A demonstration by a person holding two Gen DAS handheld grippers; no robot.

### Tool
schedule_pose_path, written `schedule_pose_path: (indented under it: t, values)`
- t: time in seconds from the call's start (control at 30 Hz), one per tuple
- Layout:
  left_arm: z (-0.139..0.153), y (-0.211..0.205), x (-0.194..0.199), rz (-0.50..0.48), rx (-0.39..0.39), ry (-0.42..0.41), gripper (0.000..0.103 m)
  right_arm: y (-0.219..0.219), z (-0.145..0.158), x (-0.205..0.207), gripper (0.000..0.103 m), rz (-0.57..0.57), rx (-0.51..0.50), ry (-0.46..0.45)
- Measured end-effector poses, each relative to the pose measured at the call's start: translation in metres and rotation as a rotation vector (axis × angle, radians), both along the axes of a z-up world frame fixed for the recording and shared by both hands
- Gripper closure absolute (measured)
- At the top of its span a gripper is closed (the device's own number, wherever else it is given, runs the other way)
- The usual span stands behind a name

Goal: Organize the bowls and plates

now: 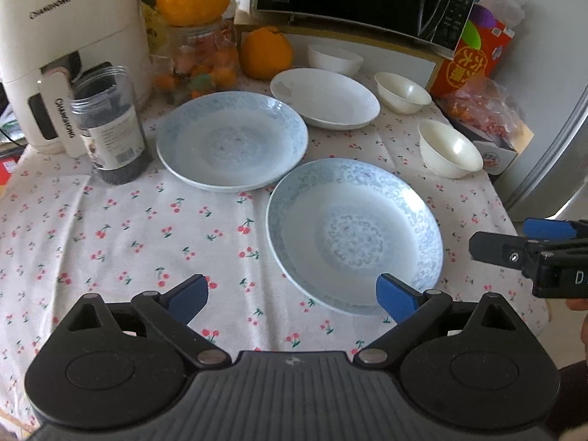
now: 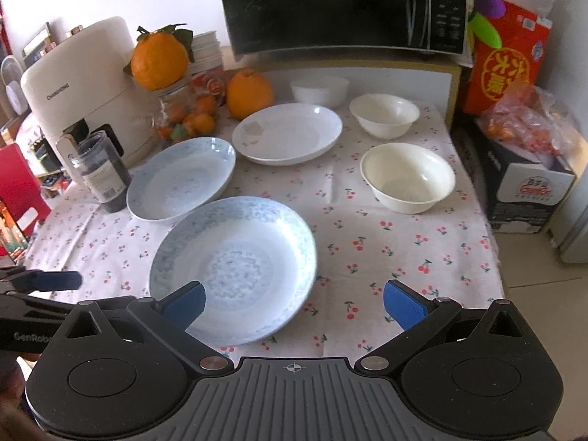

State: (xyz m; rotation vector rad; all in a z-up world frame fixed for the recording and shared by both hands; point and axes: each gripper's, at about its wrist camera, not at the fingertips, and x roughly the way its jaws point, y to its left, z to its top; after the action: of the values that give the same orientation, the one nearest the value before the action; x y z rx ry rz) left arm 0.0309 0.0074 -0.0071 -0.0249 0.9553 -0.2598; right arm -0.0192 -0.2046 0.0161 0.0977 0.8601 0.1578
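Both grippers, left (image 1: 292, 294) and right (image 2: 294, 301), hover with jaws spread wide, holding nothing. The near blue plate (image 2: 233, 268) lies by the bench (image 2: 422, 257) front edge, its far rim just beside the second blue plate (image 2: 180, 178); bare cloth flanks it.

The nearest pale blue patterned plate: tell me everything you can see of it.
The nearest pale blue patterned plate is a round, deep, glossy dish, ceramic by its look, with a scroll pattern around the rim and a medallion in the middle. It is empty and lies flat, right way up, on the cherry-print tablecloth. Its far edge lies close to a matching blue plate; whether they touch is unclear. The open left gripper and open right gripper hold nothing.
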Motion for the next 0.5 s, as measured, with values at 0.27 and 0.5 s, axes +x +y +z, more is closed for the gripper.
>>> schedule_pose_path:
  t: [0.27,0.5]
  values:
    - [-0.016,0.002,0.014,-0.063,-0.092,-0.011,0.007,-0.009,-0.025,0.02,0.0,0.069,0.125,0.032]
    - [-0.035,0.008,0.033,-0.045,-0.193,0.087,0.023,-0.016,-0.053,0.041,0.007,0.016,0.211,0.14]
